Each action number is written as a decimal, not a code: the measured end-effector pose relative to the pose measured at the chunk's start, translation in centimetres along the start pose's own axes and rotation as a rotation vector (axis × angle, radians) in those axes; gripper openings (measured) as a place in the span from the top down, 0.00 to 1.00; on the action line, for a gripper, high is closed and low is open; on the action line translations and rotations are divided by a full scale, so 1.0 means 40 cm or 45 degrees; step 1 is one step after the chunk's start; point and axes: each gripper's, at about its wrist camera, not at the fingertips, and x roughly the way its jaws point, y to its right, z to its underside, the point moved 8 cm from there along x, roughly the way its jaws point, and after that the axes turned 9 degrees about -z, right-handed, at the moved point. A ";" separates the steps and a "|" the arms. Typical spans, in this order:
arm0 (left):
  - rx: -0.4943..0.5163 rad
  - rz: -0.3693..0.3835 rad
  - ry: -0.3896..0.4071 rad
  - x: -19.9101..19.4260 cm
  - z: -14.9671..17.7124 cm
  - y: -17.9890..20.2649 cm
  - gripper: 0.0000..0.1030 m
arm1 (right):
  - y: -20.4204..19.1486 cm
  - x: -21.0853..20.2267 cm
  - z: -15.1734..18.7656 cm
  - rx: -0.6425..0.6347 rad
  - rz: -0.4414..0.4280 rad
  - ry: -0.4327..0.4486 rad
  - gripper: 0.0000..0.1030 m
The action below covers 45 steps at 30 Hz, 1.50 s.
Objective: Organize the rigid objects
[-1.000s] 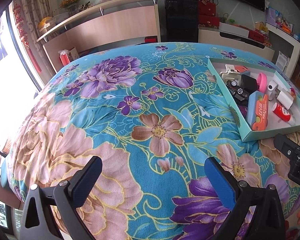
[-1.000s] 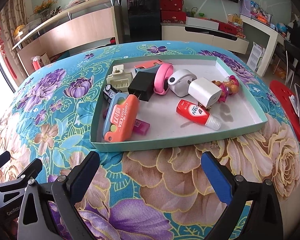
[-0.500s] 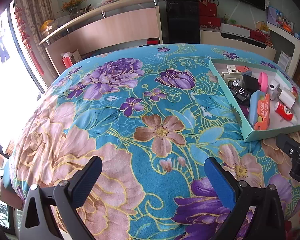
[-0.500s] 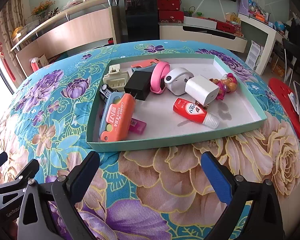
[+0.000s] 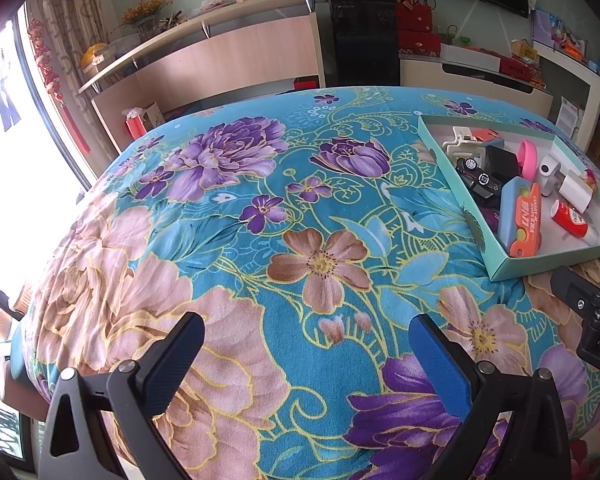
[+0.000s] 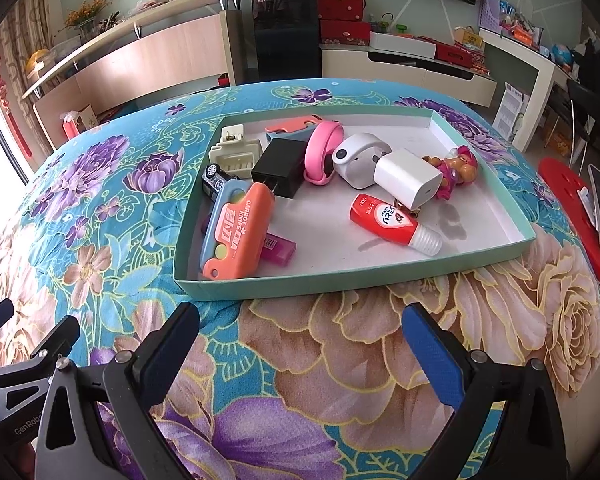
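We see a table draped in a turquoise cloth with large purple and pink flowers (image 6: 340, 360), and on it a shallow mint-green cardboard tray with a white floor (image 6: 340, 286) that holds all the small rigid things. Inside, along its left wall, lies an orange and blue plastic carrot knife (image 6: 236, 236) over a magenta lighter (image 6: 278, 246); behind them sit a black power adapter (image 6: 278, 166), a pink ring-shaped band (image 6: 322, 152), a white rounded gadget (image 6: 358, 160), a white charger cube (image 6: 406, 178), a red and white squeeze tube (image 6: 392, 224) and a small pink toy figure (image 6: 456, 168). Our right tongs (image 6: 300, 344) hang spread wide and empty just before the tray's near wall; our left tongs (image 5: 306, 350) are likewise spread and empty over bare cloth, well left of the tray (image 5: 480, 236).
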 end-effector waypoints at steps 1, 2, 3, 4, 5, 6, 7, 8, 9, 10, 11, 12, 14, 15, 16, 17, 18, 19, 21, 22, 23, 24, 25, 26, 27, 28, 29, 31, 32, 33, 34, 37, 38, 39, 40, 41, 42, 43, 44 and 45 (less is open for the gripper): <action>-0.001 0.000 0.000 0.000 0.000 0.000 0.00 | 0.000 0.000 0.000 -0.001 0.001 -0.001 0.02; 0.000 0.001 0.000 0.000 0.000 0.000 0.00 | -0.001 0.000 0.000 -0.002 0.001 0.000 0.02; 0.001 0.001 0.000 0.000 0.000 0.000 0.00 | -0.001 0.000 0.000 -0.002 0.001 0.000 0.02; 0.002 0.000 0.000 0.001 0.000 0.000 0.00 | -0.001 0.000 0.000 -0.002 0.001 -0.001 0.02; 0.002 0.002 -0.001 0.001 0.000 0.000 0.00 | -0.001 -0.001 0.000 -0.002 0.001 -0.001 0.02; 0.004 0.003 -0.004 0.002 0.001 0.000 0.00 | -0.001 -0.001 0.000 -0.002 0.001 -0.001 0.02; 0.005 0.003 -0.008 0.004 0.001 0.000 0.00 | -0.001 -0.001 -0.001 -0.003 0.001 -0.001 0.02; 0.006 0.001 -0.012 0.006 0.002 0.000 0.00 | -0.001 -0.001 -0.001 -0.003 0.000 0.000 0.02; 0.008 0.000 -0.016 0.008 0.003 0.000 0.00 | -0.002 -0.002 0.000 -0.005 0.000 0.000 0.02; 0.008 0.000 -0.019 0.009 0.004 0.000 0.00 | -0.003 -0.001 0.000 -0.007 0.001 0.001 0.02; 0.008 -0.002 -0.021 0.010 0.004 0.000 0.00 | -0.003 -0.001 0.000 -0.009 0.001 0.001 0.02; 0.008 -0.004 -0.023 0.011 0.005 -0.001 0.00 | -0.003 -0.001 0.000 -0.009 0.001 0.000 0.02; 0.006 -0.006 -0.024 0.012 0.005 -0.002 0.00 | -0.003 -0.001 0.000 -0.009 0.002 -0.001 0.02; 0.007 -0.006 -0.024 0.012 0.006 -0.002 0.00 | -0.002 -0.001 0.000 -0.009 0.001 0.000 0.02; 0.008 -0.005 -0.025 0.012 0.006 -0.002 0.00 | -0.003 -0.001 0.000 -0.010 0.001 -0.001 0.02; 0.010 -0.006 -0.026 0.012 0.006 -0.002 0.00 | -0.003 -0.001 0.000 -0.010 0.002 0.000 0.02; 0.011 -0.009 -0.028 0.013 0.007 -0.002 0.00 | -0.003 -0.001 0.000 -0.010 0.002 -0.001 0.02; 0.012 -0.012 -0.029 0.014 0.007 -0.002 0.00 | -0.003 -0.001 0.000 -0.011 0.001 -0.001 0.02; 0.012 -0.011 -0.032 0.015 0.008 -0.003 0.00 | -0.004 -0.001 0.000 -0.014 0.001 -0.002 0.02; 0.012 -0.012 -0.033 0.015 0.008 -0.003 0.00 | -0.004 -0.001 0.000 -0.015 0.001 -0.003 0.02; 0.012 -0.012 -0.035 0.016 0.008 -0.003 0.00 | -0.004 -0.001 0.000 -0.016 0.001 -0.004 0.02; 0.011 -0.012 -0.036 0.016 0.009 -0.003 0.00 | -0.005 -0.001 0.000 -0.017 0.001 -0.004 0.02; 0.011 -0.013 -0.036 0.016 0.009 -0.003 0.00 | -0.005 -0.001 0.000 -0.016 0.001 -0.004 0.02; 0.012 -0.012 -0.035 0.016 0.008 -0.003 0.00 | -0.005 -0.001 0.000 -0.016 0.002 -0.004 0.02; 0.013 -0.012 -0.035 0.016 0.008 -0.003 0.00 | -0.005 -0.001 0.000 -0.016 0.002 -0.004 0.02; 0.014 -0.014 -0.035 0.017 0.008 -0.003 0.00 | -0.005 -0.001 0.000 -0.016 0.002 -0.004 0.02; 0.016 -0.016 -0.035 0.017 0.008 -0.002 0.00 | -0.005 0.000 0.000 -0.016 0.001 -0.005 0.02; 0.016 -0.017 -0.034 0.017 0.008 -0.002 0.00 | -0.005 0.000 0.001 -0.016 0.002 -0.007 0.02; 0.016 -0.015 -0.034 0.017 0.008 -0.001 0.00 | -0.005 0.000 0.001 -0.016 0.002 -0.008 0.02; 0.016 -0.014 -0.033 0.017 0.008 -0.001 0.00 | -0.005 0.000 0.001 -0.017 0.003 -0.008 0.02; 0.016 -0.013 -0.031 0.016 0.008 -0.001 0.00 | -0.006 0.000 0.001 -0.018 0.003 -0.008 0.02; 0.016 -0.010 -0.024 0.012 0.007 -0.001 0.00 | -0.006 0.000 0.001 -0.018 0.003 -0.007 0.02; 0.017 -0.009 -0.021 0.011 0.006 0.000 0.00 | -0.006 0.000 0.000 -0.018 0.003 -0.007 0.02; 0.019 -0.009 -0.017 0.008 0.006 0.001 0.00 | -0.006 0.000 0.001 -0.017 0.003 -0.007 0.02; 0.022 -0.009 -0.013 0.007 0.005 0.002 0.00 | -0.006 -0.001 0.001 -0.018 0.004 -0.007 0.02; 0.024 -0.011 -0.009 0.006 0.005 0.003 0.00 | -0.006 -0.001 0.001 -0.019 0.005 -0.008 0.02; 0.027 -0.010 -0.007 0.004 0.005 0.004 0.00 | -0.006 -0.001 0.001 -0.020 0.004 -0.008 0.02; 0.028 -0.008 -0.004 0.002 0.004 0.005 0.00 | -0.006 -0.001 0.001 -0.021 0.005 -0.008 0.02; 0.030 -0.009 0.000 0.000 0.004 0.006 0.00 | -0.006 -0.001 0.001 -0.021 0.005 -0.008 0.02; 0.031 -0.008 0.001 -0.001 0.004 0.006 0.00 | -0.006 -0.001 0.001 -0.022 0.005 -0.008 0.02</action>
